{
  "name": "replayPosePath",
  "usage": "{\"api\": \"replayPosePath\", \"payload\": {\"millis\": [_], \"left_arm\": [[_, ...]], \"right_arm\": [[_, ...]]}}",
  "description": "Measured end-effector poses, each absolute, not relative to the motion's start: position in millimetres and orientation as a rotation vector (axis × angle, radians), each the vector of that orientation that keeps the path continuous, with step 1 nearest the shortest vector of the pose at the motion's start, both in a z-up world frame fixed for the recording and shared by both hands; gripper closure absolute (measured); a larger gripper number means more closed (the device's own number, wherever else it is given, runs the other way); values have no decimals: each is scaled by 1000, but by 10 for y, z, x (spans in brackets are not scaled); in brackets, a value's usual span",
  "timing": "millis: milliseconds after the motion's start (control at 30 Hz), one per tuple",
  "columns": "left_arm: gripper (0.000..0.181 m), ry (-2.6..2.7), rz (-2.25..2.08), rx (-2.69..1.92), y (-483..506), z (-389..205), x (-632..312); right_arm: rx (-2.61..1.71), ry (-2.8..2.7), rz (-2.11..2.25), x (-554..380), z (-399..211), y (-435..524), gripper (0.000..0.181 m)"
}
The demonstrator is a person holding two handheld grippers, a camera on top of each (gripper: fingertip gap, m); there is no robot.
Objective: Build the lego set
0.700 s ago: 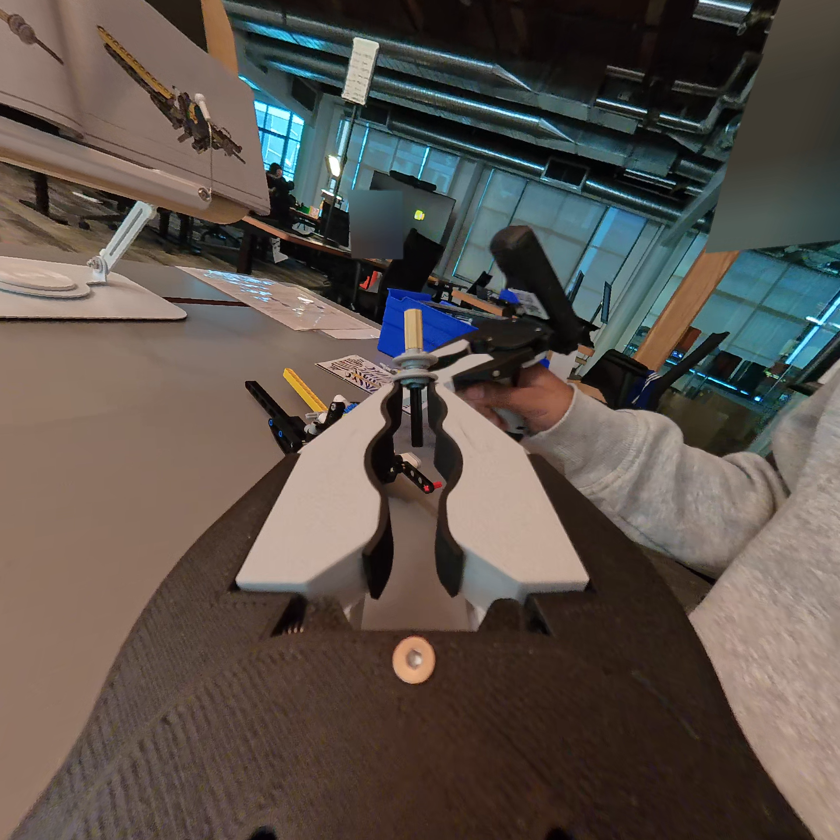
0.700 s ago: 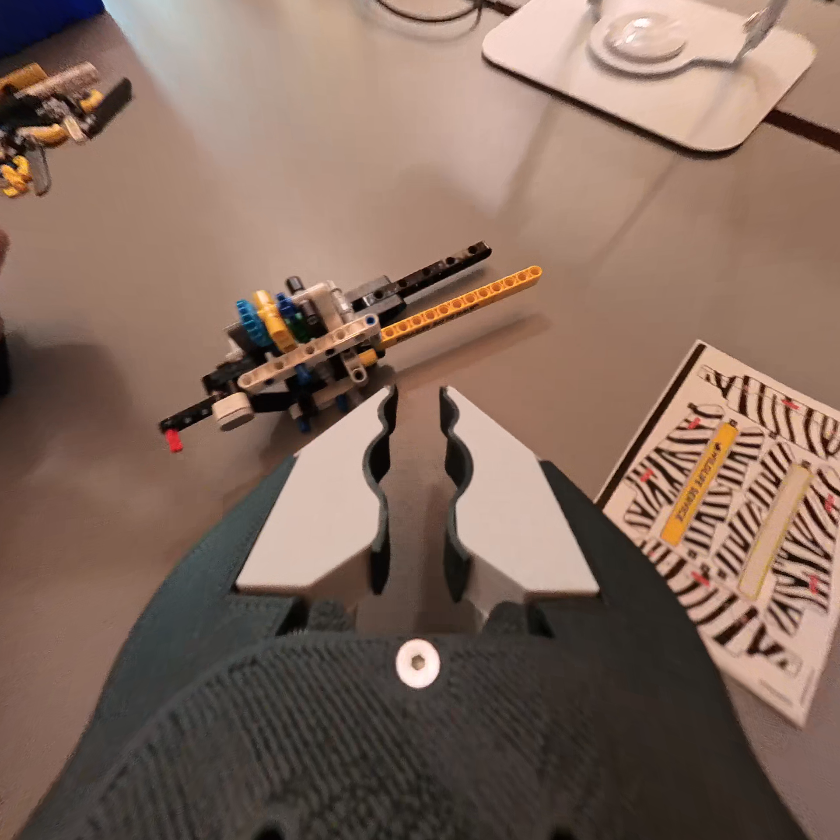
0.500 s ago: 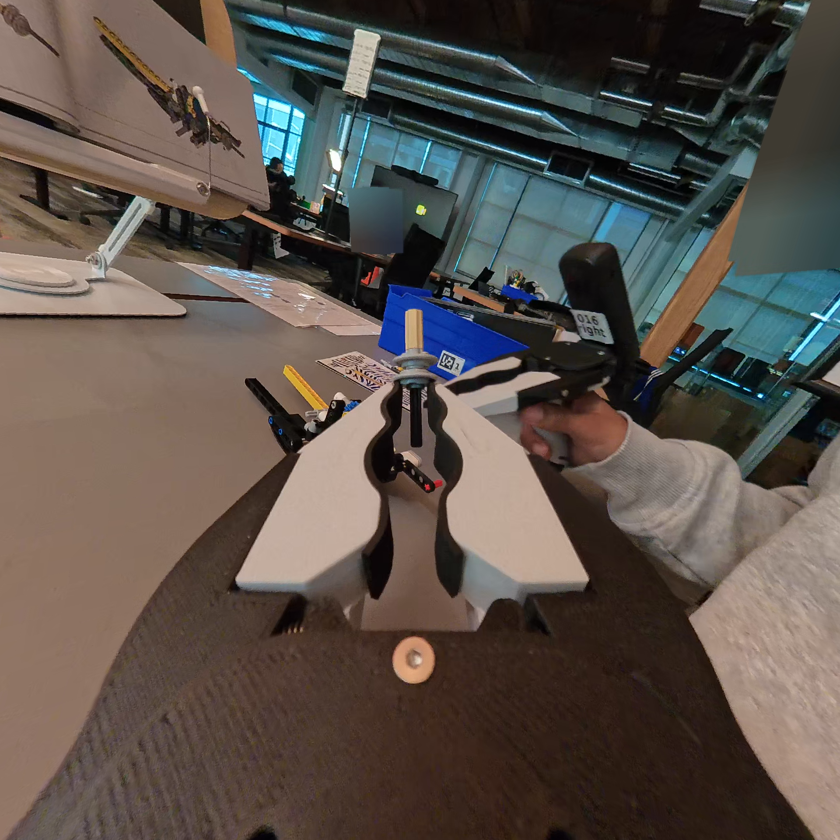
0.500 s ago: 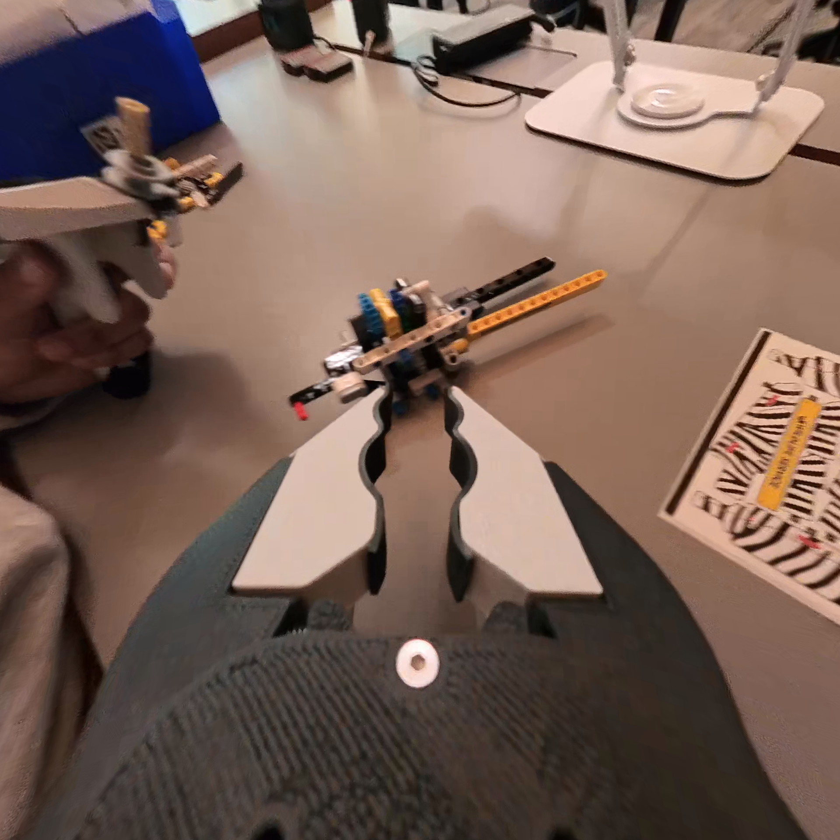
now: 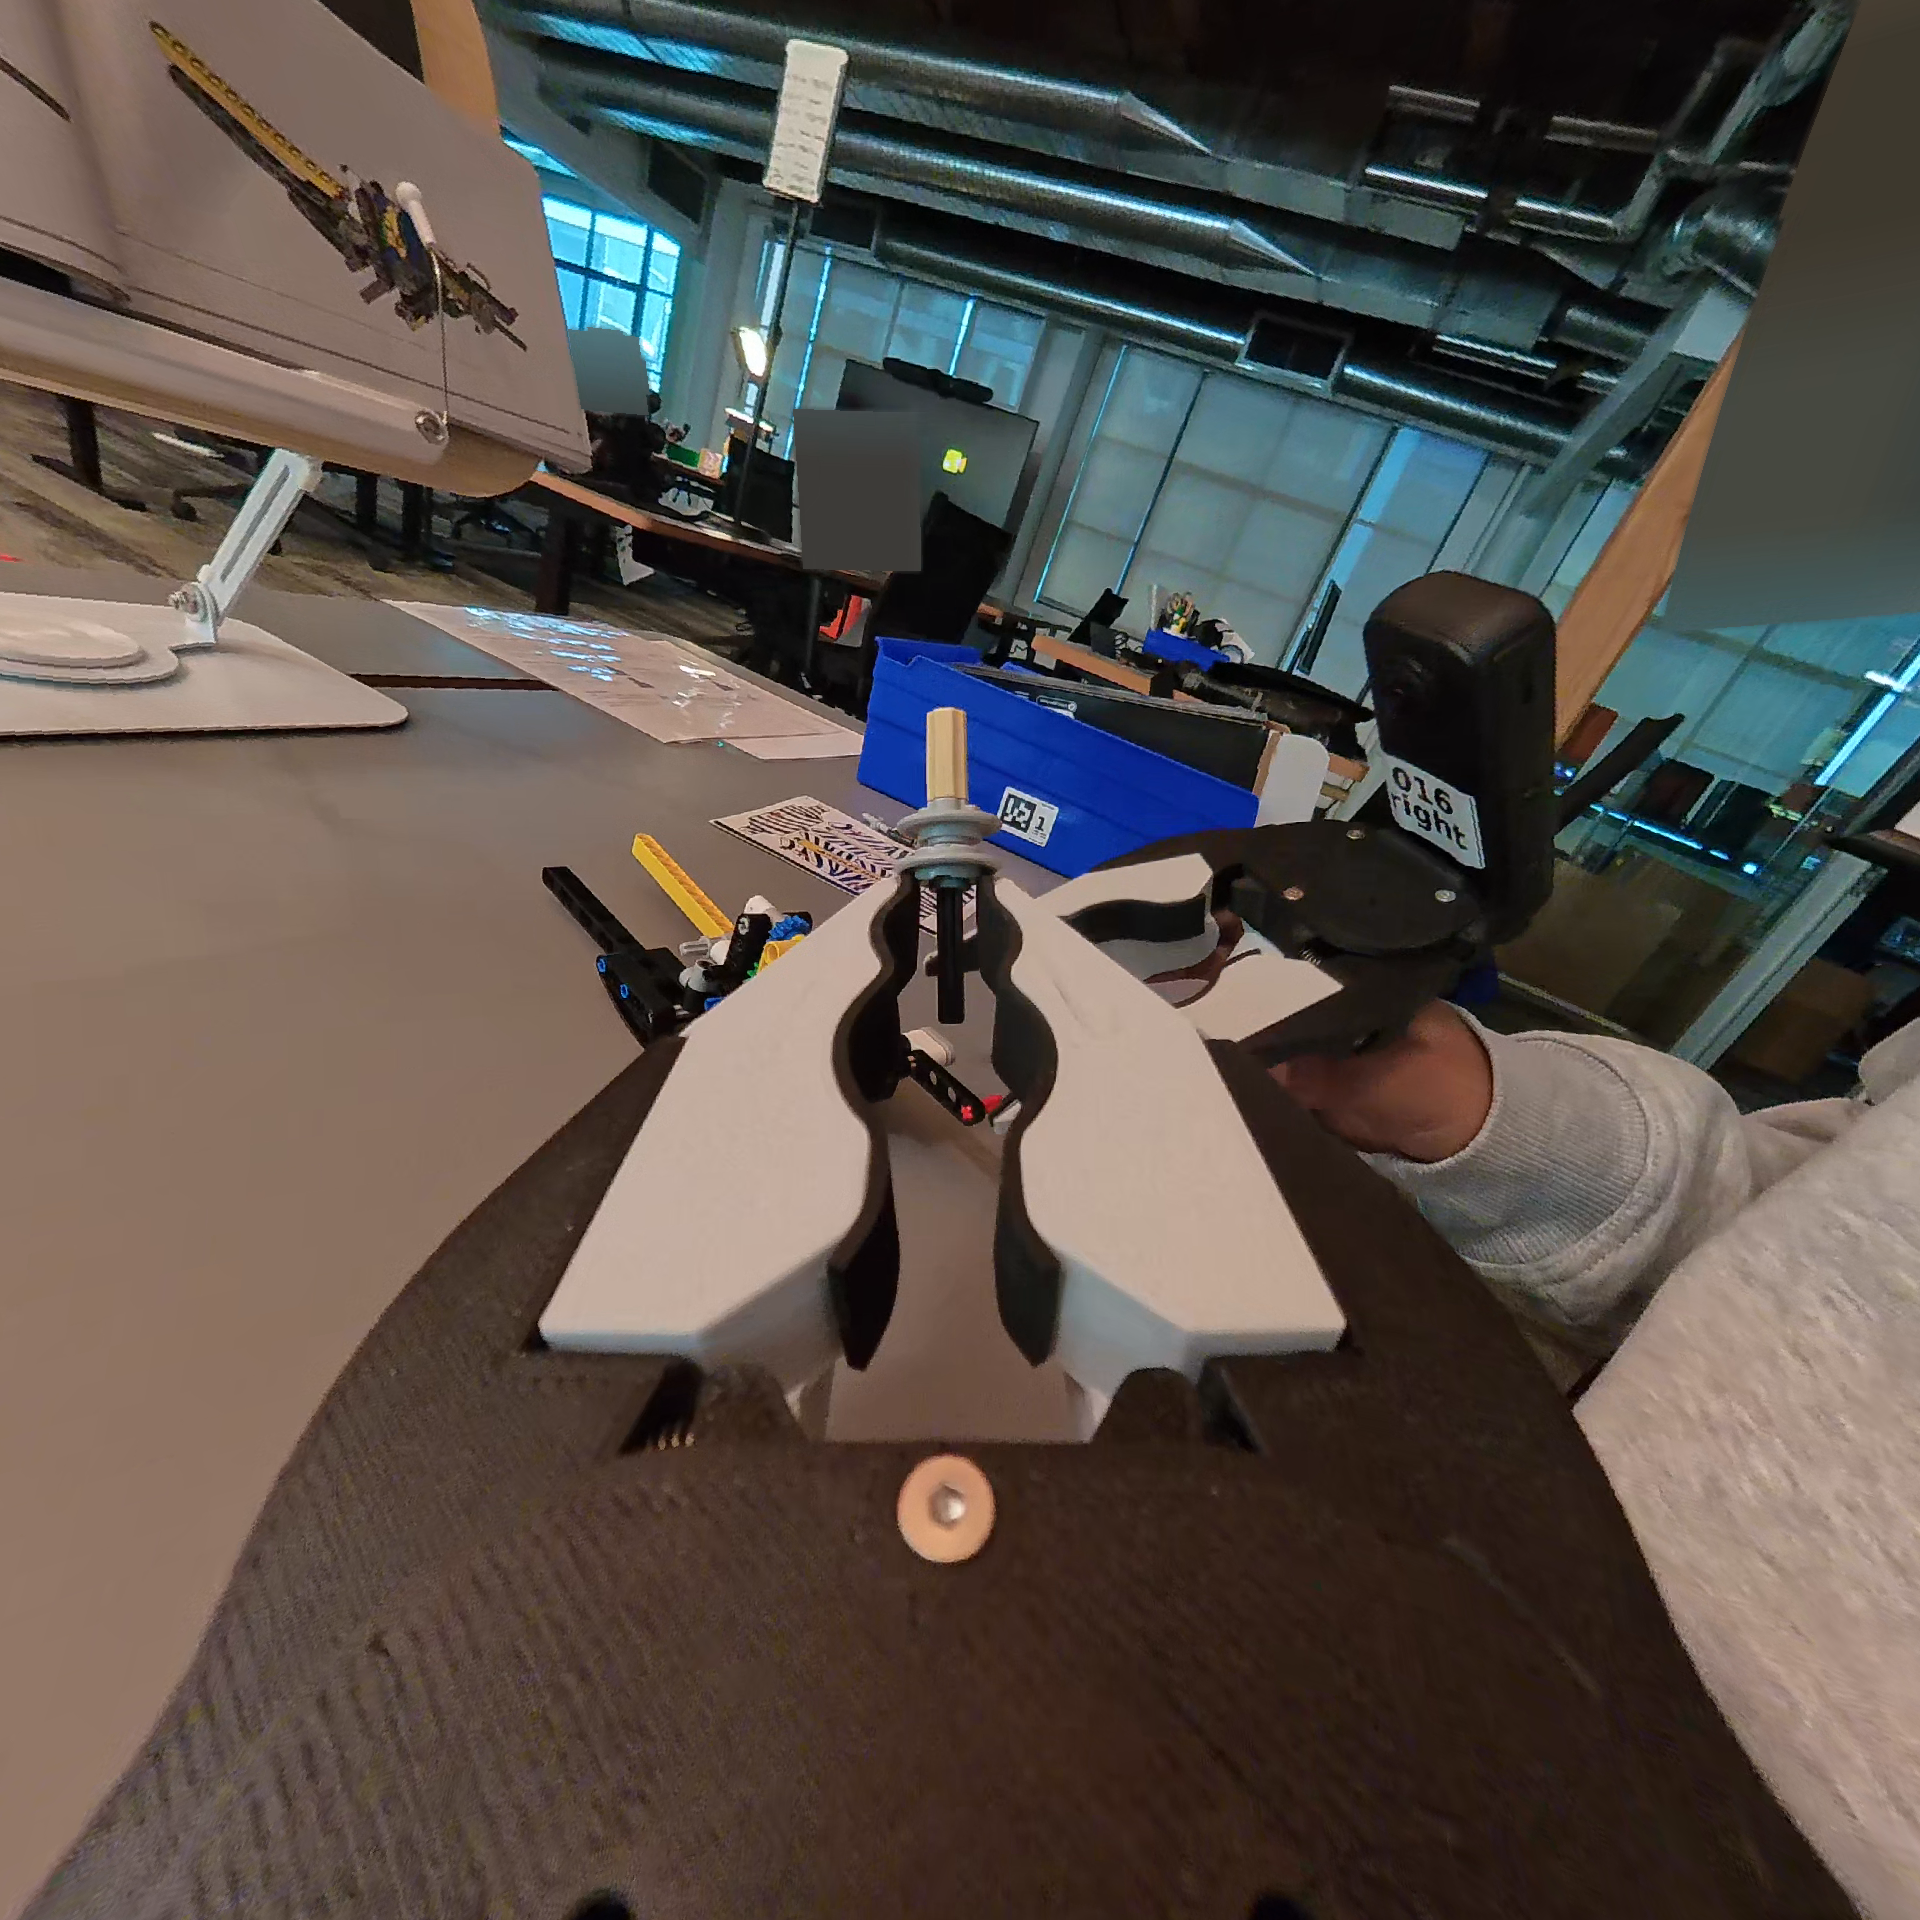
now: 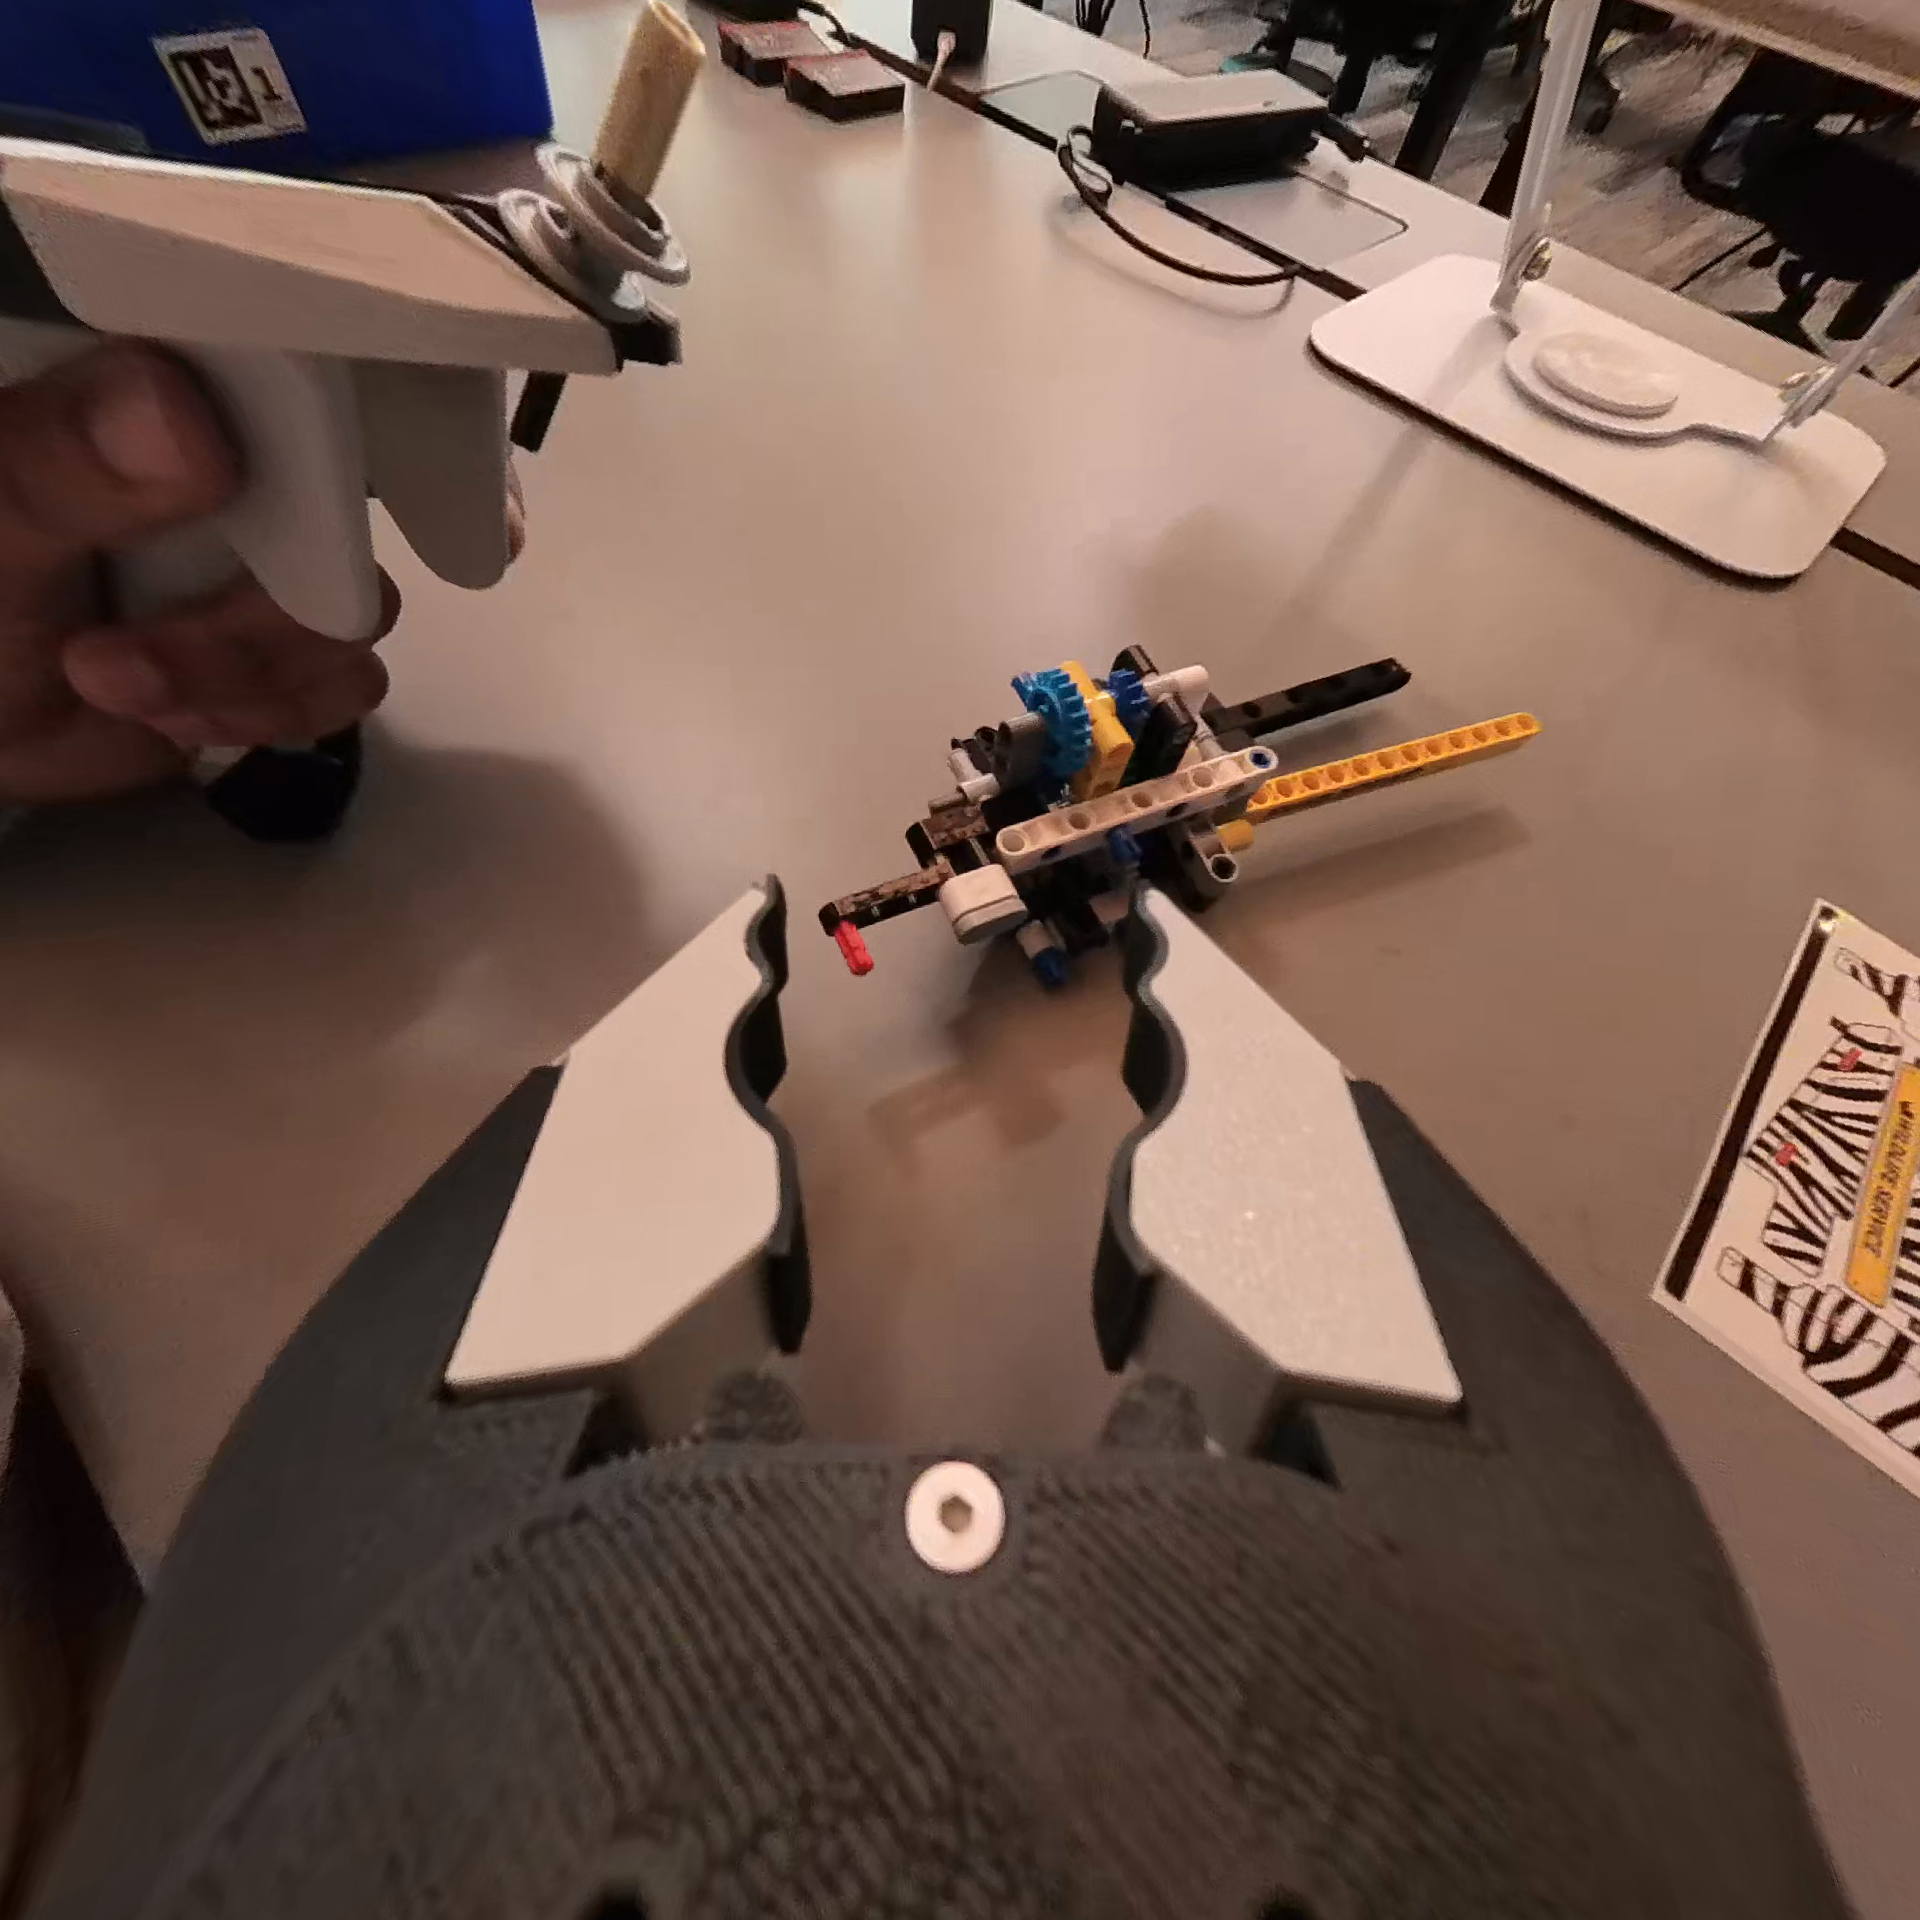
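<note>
My left gripper (image 5: 948,894) is shut on a black axle (image 5: 948,961) that carries grey bushes and a tan sleeve (image 5: 945,764) on top, held upright above the table; it shows at upper left in the right wrist view (image 6: 623,270). The half-built lego model (image 6: 1122,805), with a black beam, a yellow beam (image 6: 1403,764) and blue gears, lies on the grey table just beyond my right gripper (image 6: 951,904). The right gripper is open and empty, its right fingertip next to the model. The model also shows in the left wrist view (image 5: 707,951).
A zebra-striped sticker sheet (image 6: 1829,1184) lies to the right of the model. A blue bin (image 5: 1039,774) stands behind. A white stand base (image 6: 1600,416) holding the instruction book (image 5: 312,229) is at the far side. Black adapters and cables (image 6: 1195,135) lie farther back. The left gripper's tips are roughly 9 cm from the right gripper's.
My right gripper has opened wide and drawn back a little from the model, tilting up so the left gripper comes into its view. The left gripper keeps holding the axle still.
</note>
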State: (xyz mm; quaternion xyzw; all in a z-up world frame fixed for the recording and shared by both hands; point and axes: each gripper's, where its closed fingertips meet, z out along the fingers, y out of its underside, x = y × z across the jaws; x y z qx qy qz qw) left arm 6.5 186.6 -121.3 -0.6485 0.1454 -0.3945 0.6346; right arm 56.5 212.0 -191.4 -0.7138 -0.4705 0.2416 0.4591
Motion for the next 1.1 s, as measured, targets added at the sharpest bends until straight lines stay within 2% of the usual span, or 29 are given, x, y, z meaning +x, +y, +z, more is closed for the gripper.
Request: {"api": "replayPosePath", "payload": {"millis": [300,733,1100], "left_arm": [[173,339,-900,-1483,1861,-1213,78],[173,339,-901,-1483,1861,-1214,78],[173,338,-904,-1485,1863,-1216,78]], "right_arm": [[-1804,-1124,579,705,-1956,2225,122],[-1892,-998,583,1060,-1981,2512,139],[-1892,-998,591,1063,-1986,2513,139]]}}
